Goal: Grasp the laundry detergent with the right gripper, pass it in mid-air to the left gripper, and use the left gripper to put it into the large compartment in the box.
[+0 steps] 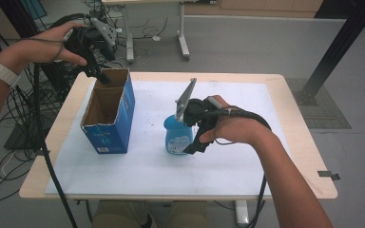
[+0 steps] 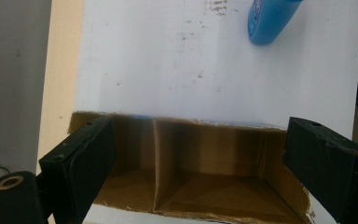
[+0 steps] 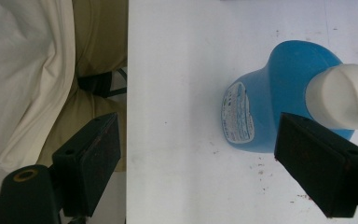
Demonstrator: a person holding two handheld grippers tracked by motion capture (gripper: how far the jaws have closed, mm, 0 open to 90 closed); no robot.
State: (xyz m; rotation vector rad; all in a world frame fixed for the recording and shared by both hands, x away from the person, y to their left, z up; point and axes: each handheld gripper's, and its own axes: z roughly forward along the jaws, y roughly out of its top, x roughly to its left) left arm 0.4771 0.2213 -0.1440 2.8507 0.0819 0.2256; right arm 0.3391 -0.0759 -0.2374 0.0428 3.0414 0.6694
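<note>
Blue bottle stands upright on the bench, beside the right gripper, whose jaws gape wide and hold nothing. Smooth plastic, likely slippery; take it at the narrow neck under the white cap. Left gripper, jaws wide, hovers over the open cardboard box.

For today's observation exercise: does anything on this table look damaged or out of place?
The open top of the blue cardboard box has a ragged, torn rim, visible in the left gripper view. The blue bottle stands upright; nothing has spilled.

The bottle's label carries print, apparently too blurred to read.
</note>
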